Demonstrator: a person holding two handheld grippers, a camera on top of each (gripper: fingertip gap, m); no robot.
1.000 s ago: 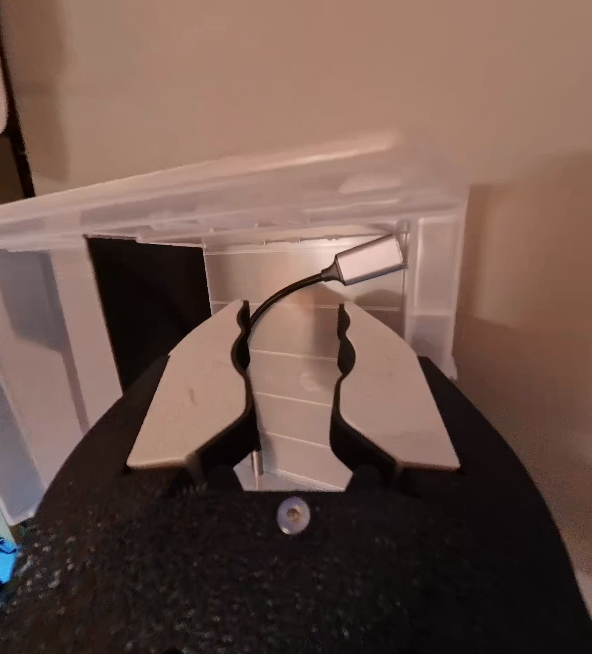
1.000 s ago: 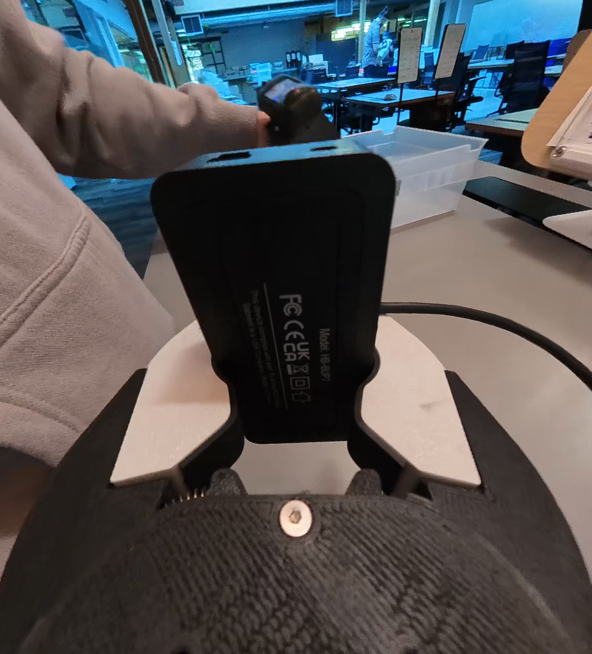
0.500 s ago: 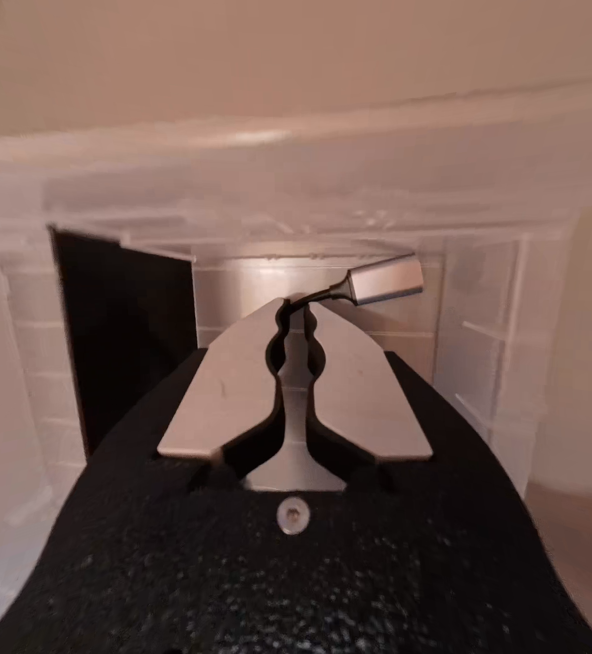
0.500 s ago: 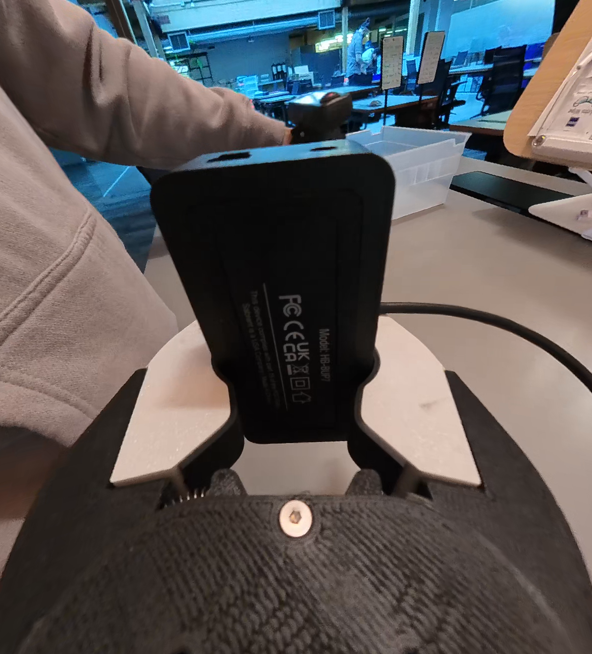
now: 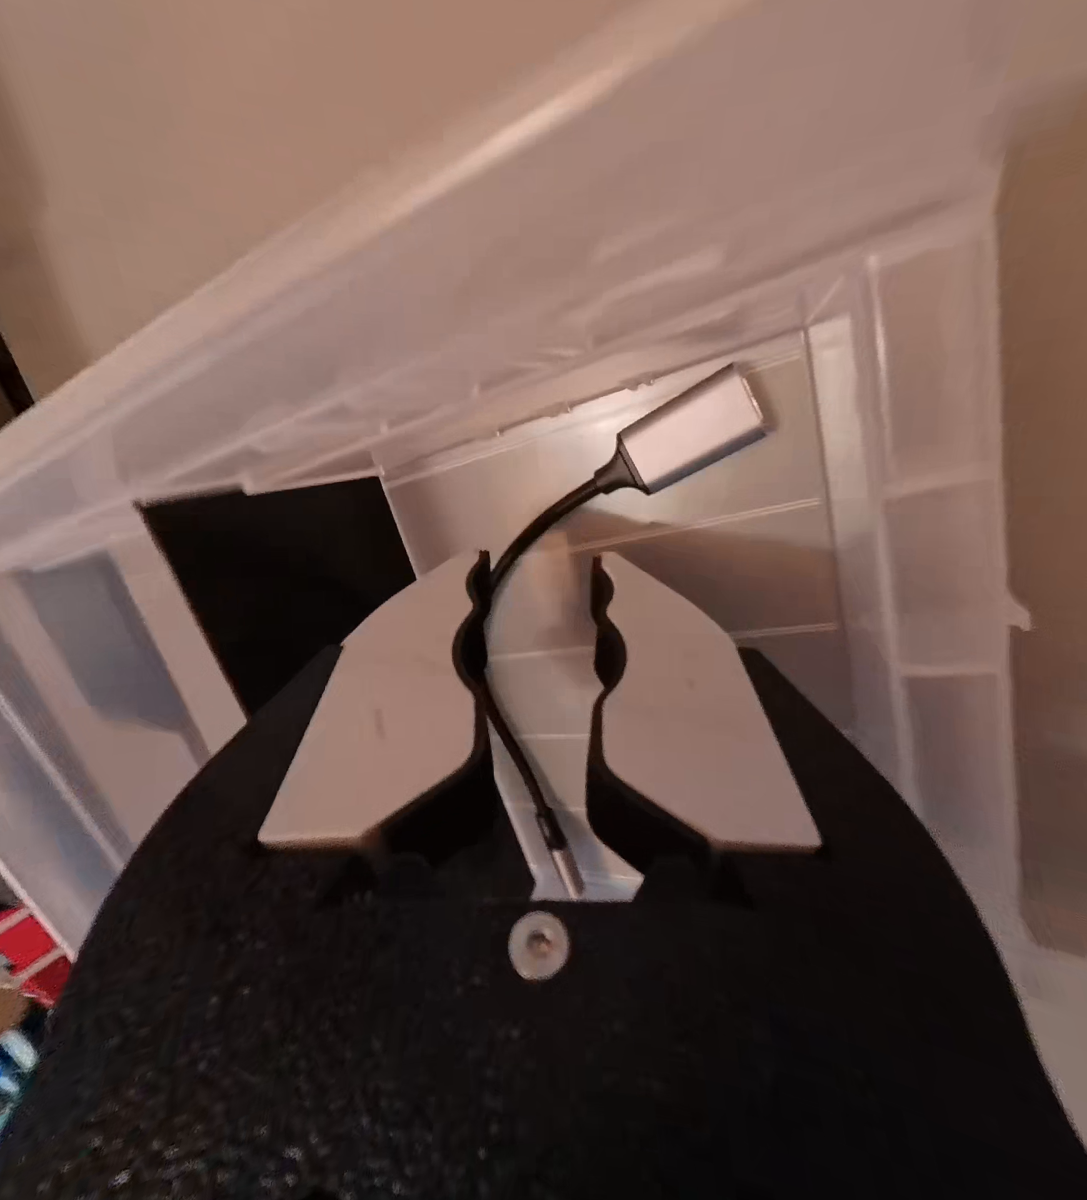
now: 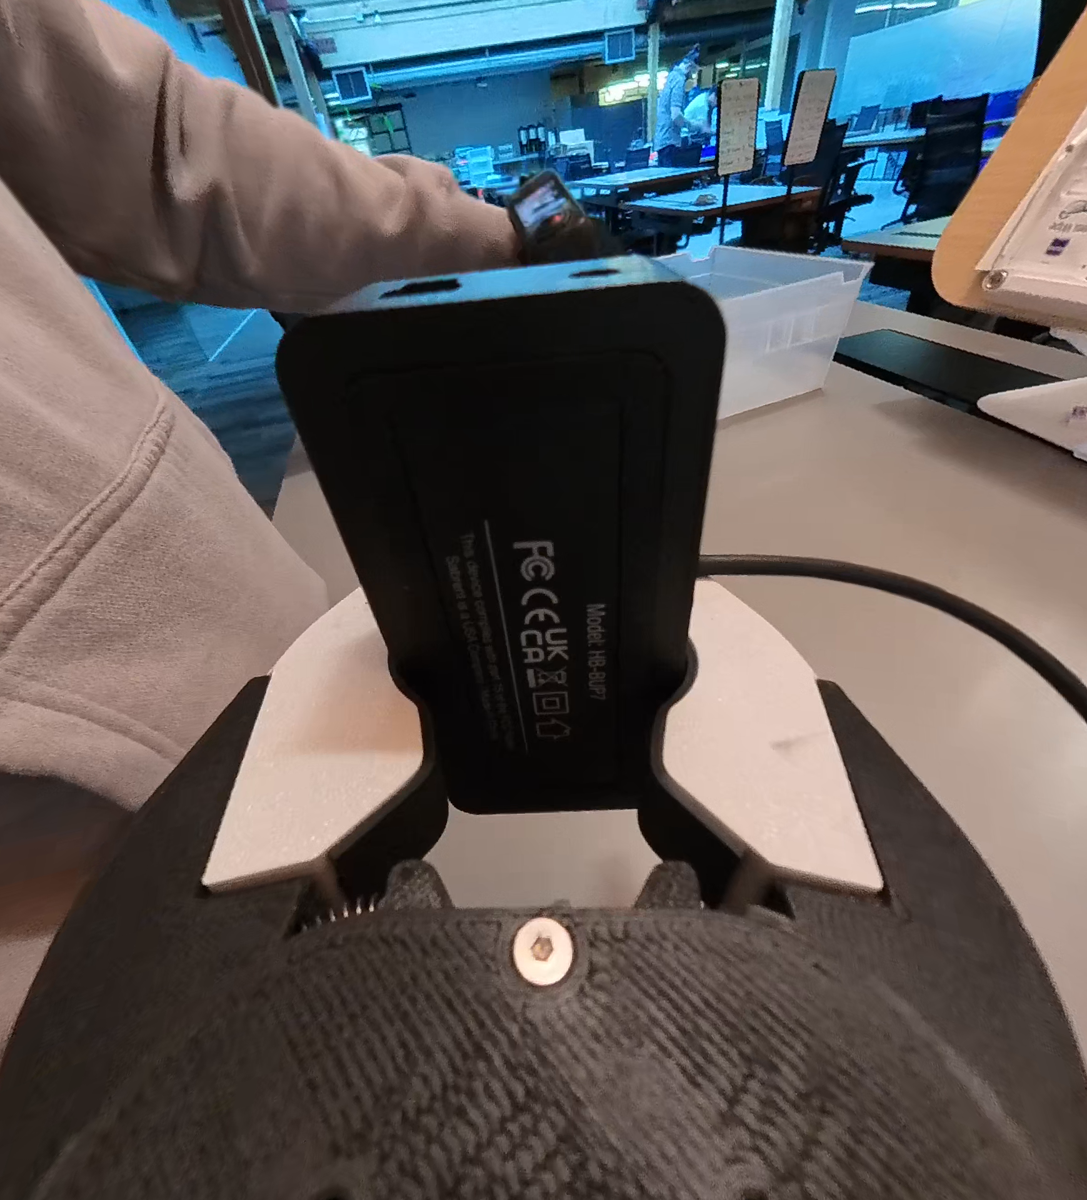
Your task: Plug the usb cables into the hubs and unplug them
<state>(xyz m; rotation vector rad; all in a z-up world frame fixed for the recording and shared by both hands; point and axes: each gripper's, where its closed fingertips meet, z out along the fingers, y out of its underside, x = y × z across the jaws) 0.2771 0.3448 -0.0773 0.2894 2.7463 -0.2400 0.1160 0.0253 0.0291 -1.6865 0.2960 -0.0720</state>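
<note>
A short black USB cable (image 5: 495, 656) with a silver connector (image 5: 690, 428) lies in a compartment of a clear plastic bin (image 5: 930, 584). Its small plug (image 5: 553, 837) points toward me. My left gripper (image 5: 537, 562) is open over it, with the cable running along the inner edge of the left finger (image 5: 385, 708). My right gripper (image 6: 534, 591) is shut on a black hub (image 6: 514, 454) and holds it upright above the table (image 6: 852, 519). The hub's black cord (image 6: 917, 597) trails off to the right. The left gripper also shows in the right wrist view (image 6: 547, 221), above the bin (image 6: 787, 325).
The compartment to the left of the cable looks black (image 5: 268, 571). A person's beige sleeve (image 6: 105, 389) fills the left of the right wrist view. A white stand with papers (image 6: 1079, 195) and a flat black pad (image 6: 930, 370) are at the right.
The left jaws were nearly closed around the cable half a second ago and now stand wider apart. The left view has tilted. The right gripper still holds the hub.
</note>
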